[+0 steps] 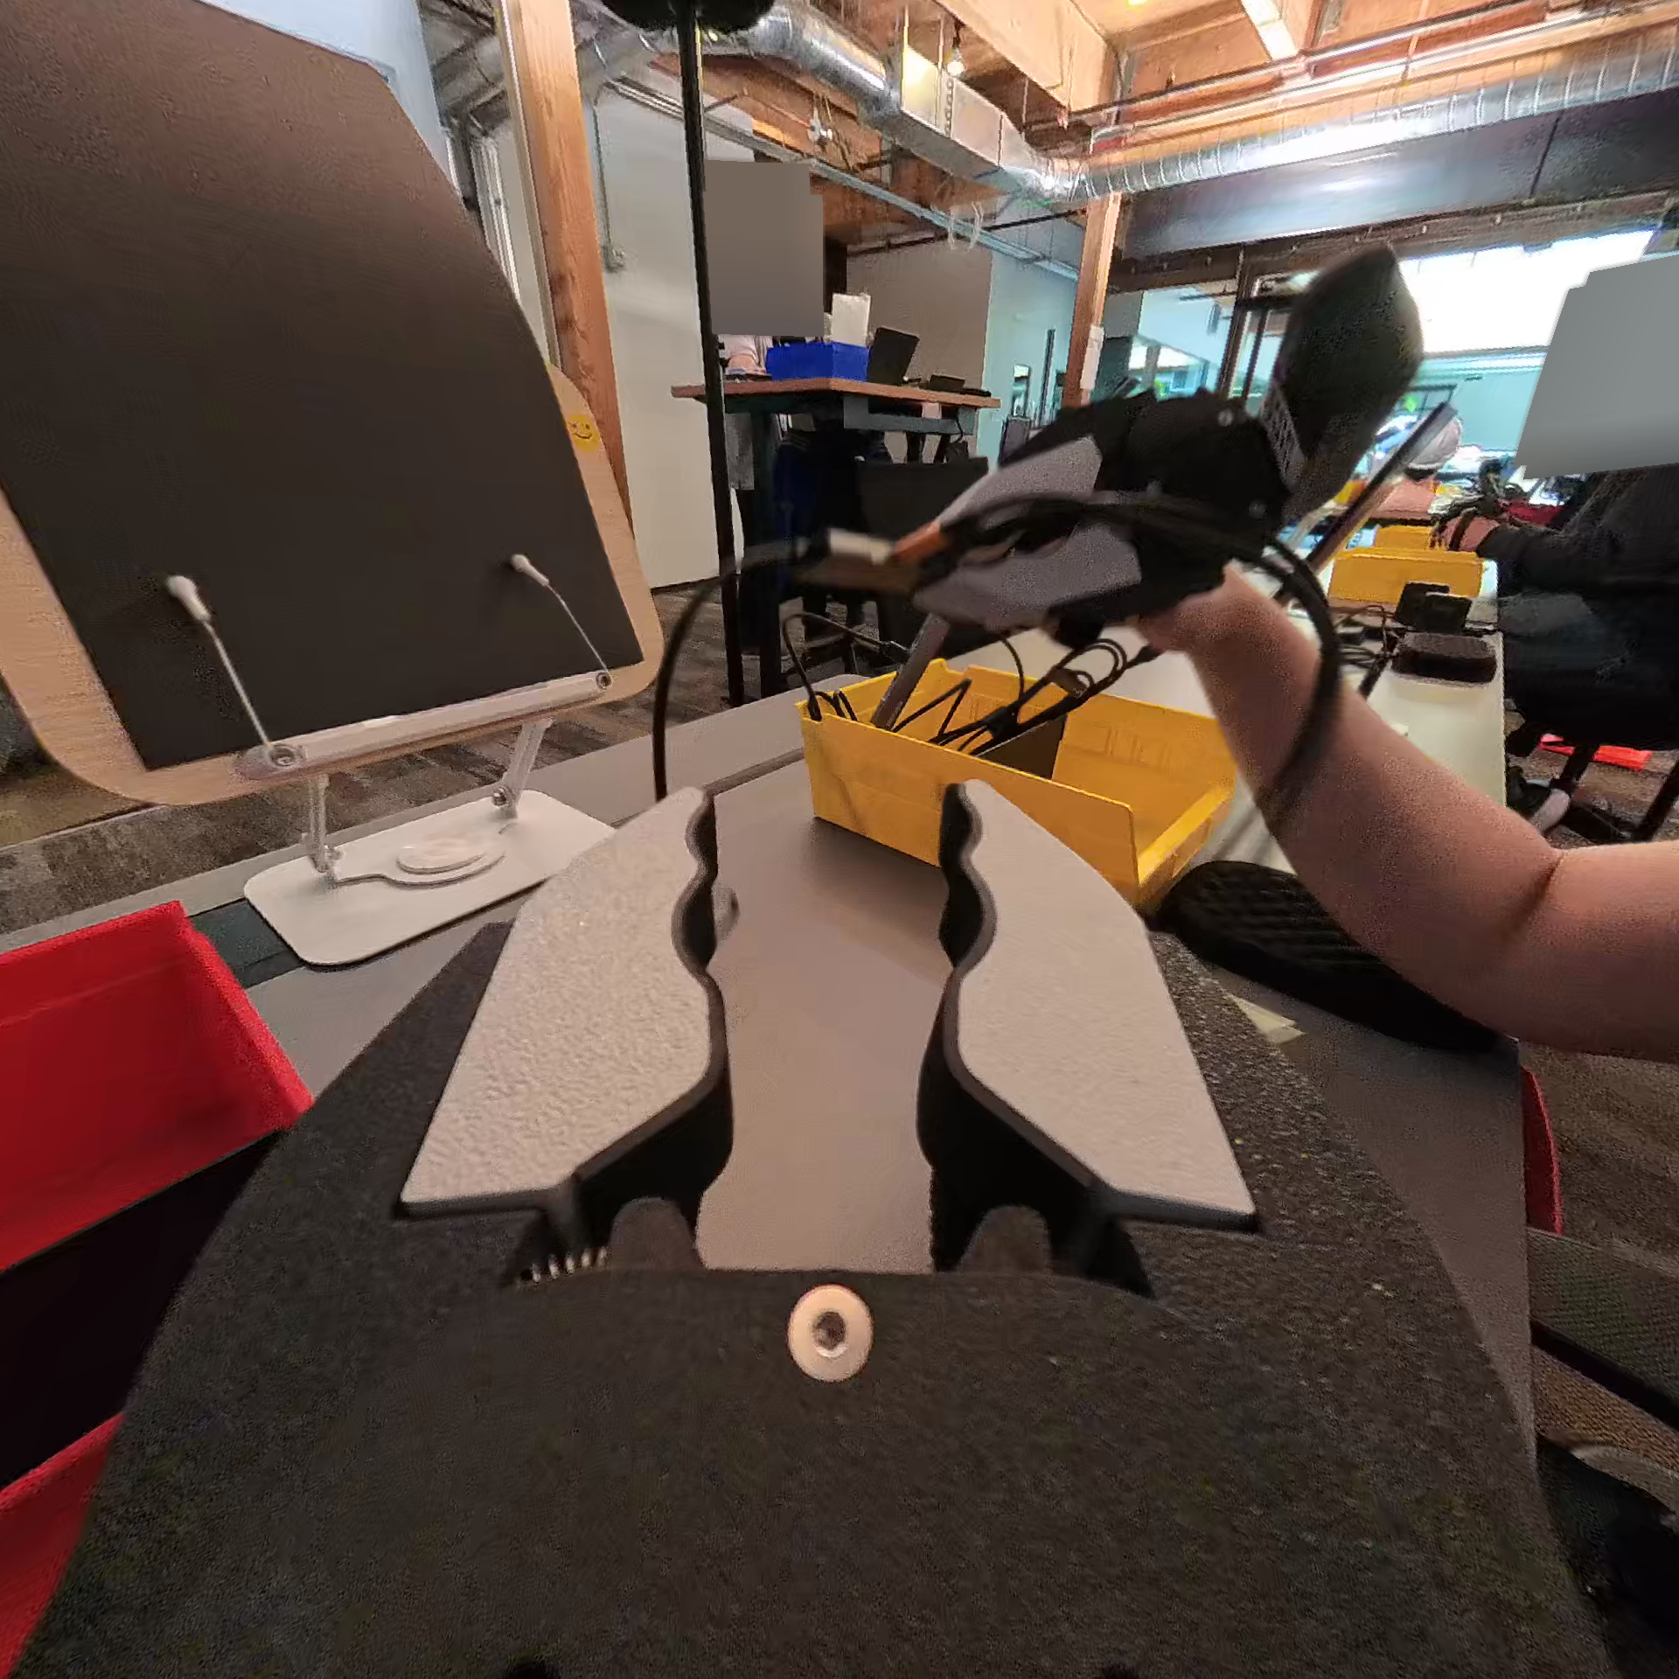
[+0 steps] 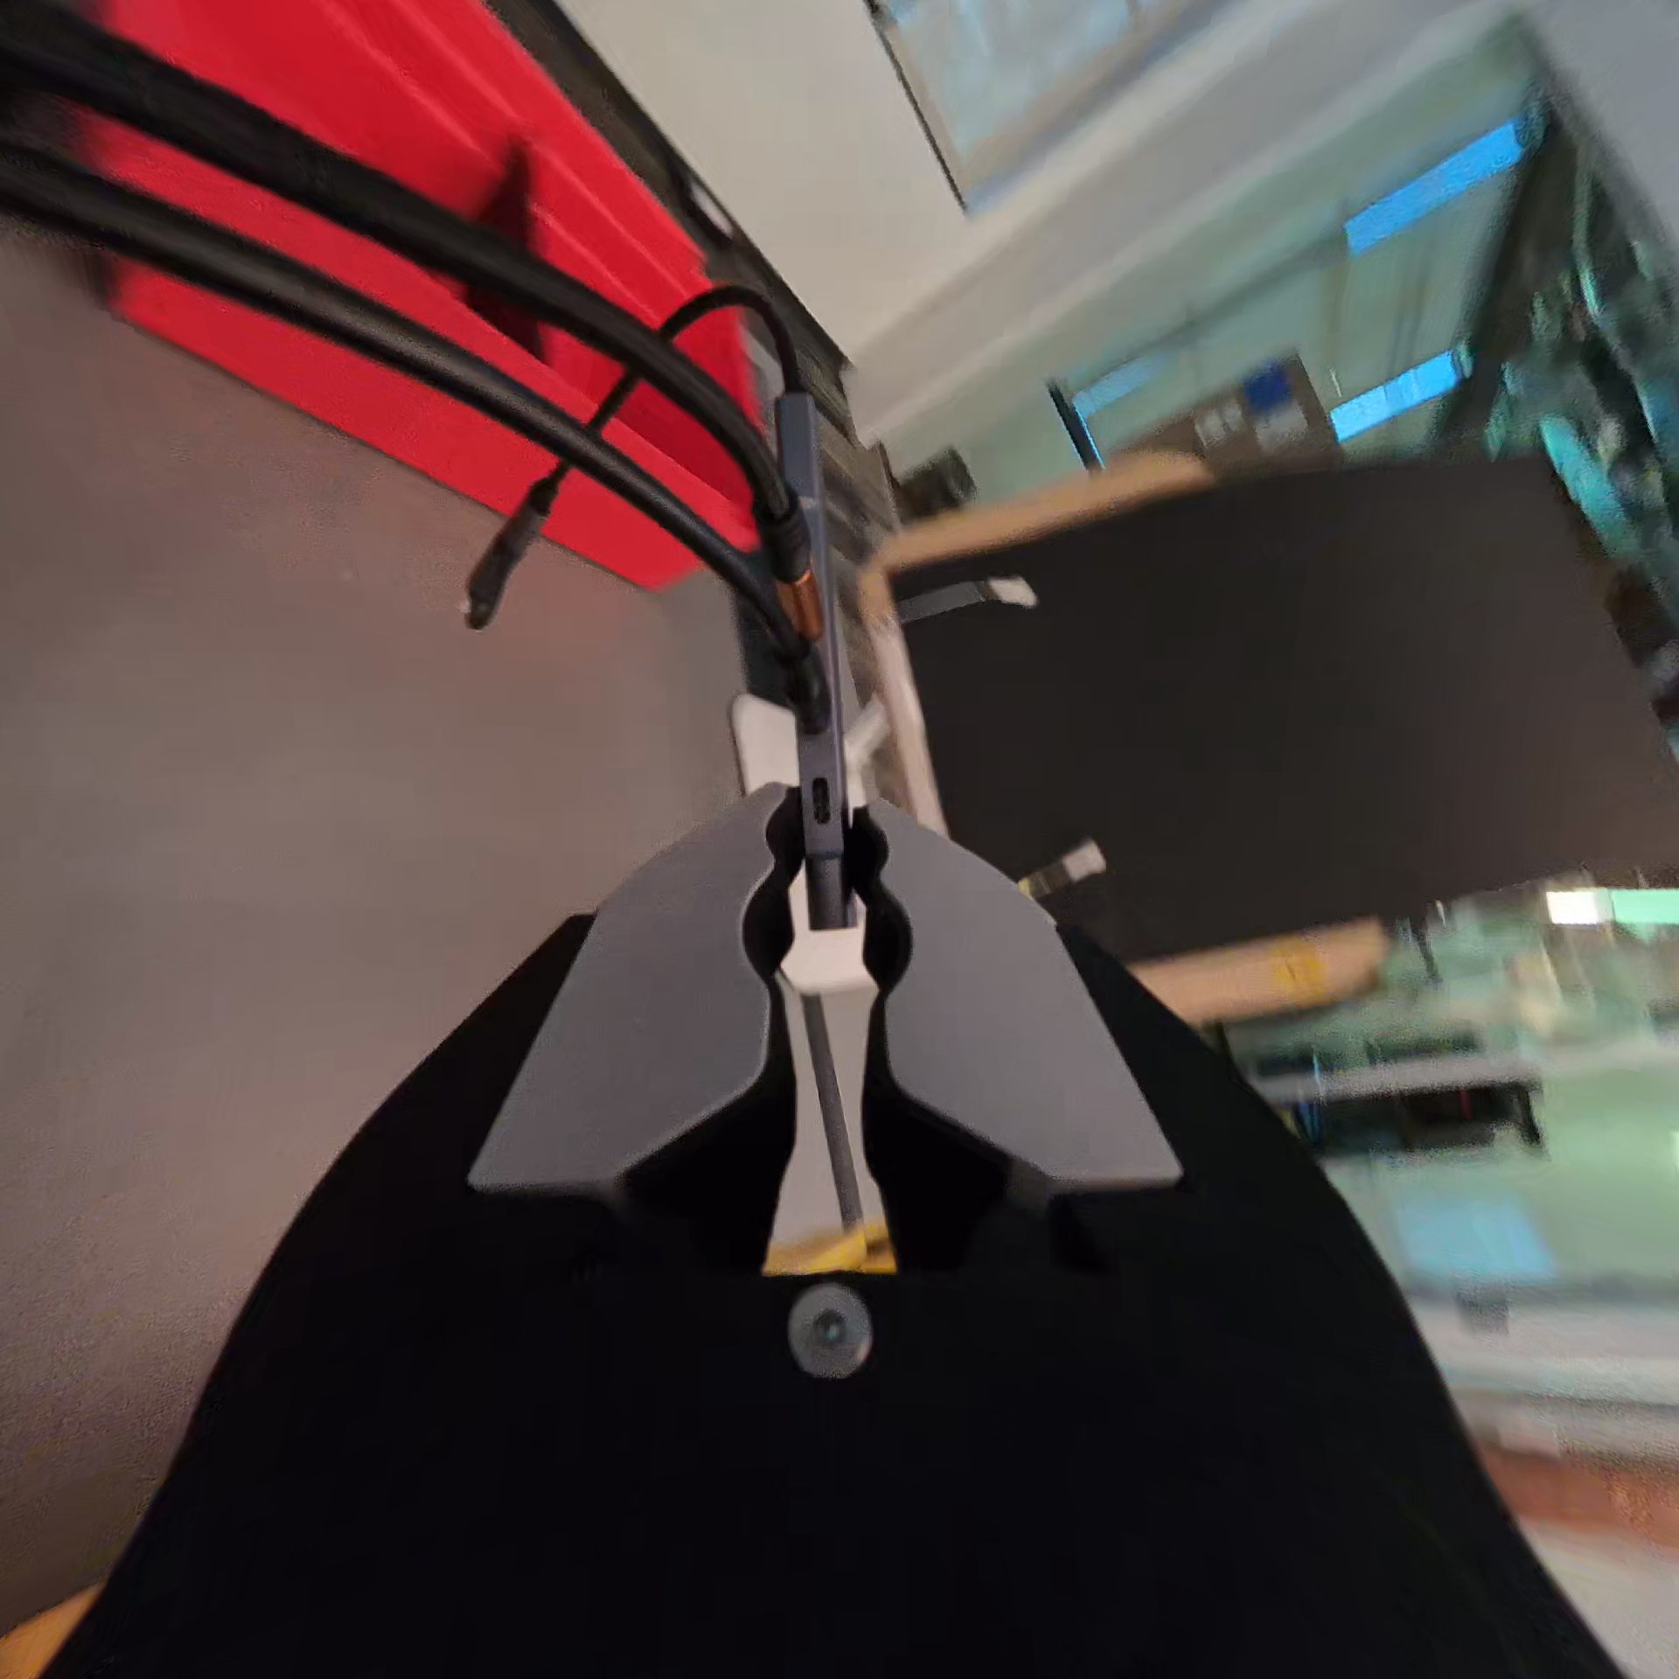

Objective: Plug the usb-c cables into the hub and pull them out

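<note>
The right gripper [image 2: 829, 854] is clamped on the near end of the slim grey hub [image 2: 822, 872], pads pressing its two flat faces so the narrow port edge faces the camera. Held this way, the hub sticks forward out of the fingers and leaves its ports free for the other hand to work on. Black usb-c cables [image 2: 509, 300] sit plugged into that edge beyond the fingertips, one with a copper-coloured collar [image 2: 801, 607], and trail off toward the red bin [image 2: 436, 273]; a thinner lead [image 2: 509, 554] dangles loose beside them (probably the hub's own pigtail).

From the left wrist view the right gripper [image 1: 918, 563] is lifted well above the yellow bin [image 1: 1027, 790], likely to keep the cables hanging clear of the bin's clutter while they are pulled.

The left gripper [image 1: 827, 818] stands wide open with nothing between its fingers, low over the grey table [image 1: 818, 1045], just in front of the yellow bin. Its spread suggests it is ready to reach up for a plug
</note>
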`<state>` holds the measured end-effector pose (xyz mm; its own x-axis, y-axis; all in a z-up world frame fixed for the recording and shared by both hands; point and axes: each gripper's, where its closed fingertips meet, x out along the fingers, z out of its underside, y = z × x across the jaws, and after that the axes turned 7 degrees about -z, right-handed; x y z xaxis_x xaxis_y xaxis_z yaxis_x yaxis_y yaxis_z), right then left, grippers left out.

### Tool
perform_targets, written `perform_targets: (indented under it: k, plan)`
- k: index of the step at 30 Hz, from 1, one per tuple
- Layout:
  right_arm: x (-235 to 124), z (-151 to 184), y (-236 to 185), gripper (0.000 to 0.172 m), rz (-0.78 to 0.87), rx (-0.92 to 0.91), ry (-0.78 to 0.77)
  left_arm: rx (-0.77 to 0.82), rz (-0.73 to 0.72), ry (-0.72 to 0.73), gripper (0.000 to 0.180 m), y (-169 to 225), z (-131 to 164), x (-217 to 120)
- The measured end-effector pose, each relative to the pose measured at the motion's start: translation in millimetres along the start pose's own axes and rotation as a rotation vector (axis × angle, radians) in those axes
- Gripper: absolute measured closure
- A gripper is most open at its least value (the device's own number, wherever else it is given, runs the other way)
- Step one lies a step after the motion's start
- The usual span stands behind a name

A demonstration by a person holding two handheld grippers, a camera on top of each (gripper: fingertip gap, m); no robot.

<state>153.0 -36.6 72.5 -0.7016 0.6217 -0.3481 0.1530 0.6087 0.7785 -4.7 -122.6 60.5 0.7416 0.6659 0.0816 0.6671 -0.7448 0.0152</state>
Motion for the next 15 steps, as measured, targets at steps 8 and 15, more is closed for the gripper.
perform_targets:
  k: [8,15]
  plan:
    - [-135.0,110.1,77.5,0.162,0.308,0.691,-0.192,0.008,0.0,-0.071,0.14,-3.1,23.2,-5.7]
    - [-176.5,212.0,56.0,0.163,0.324,1.133,-0.297,0.061,0.041,-0.136,0.143,11.6,33.6,4.2]
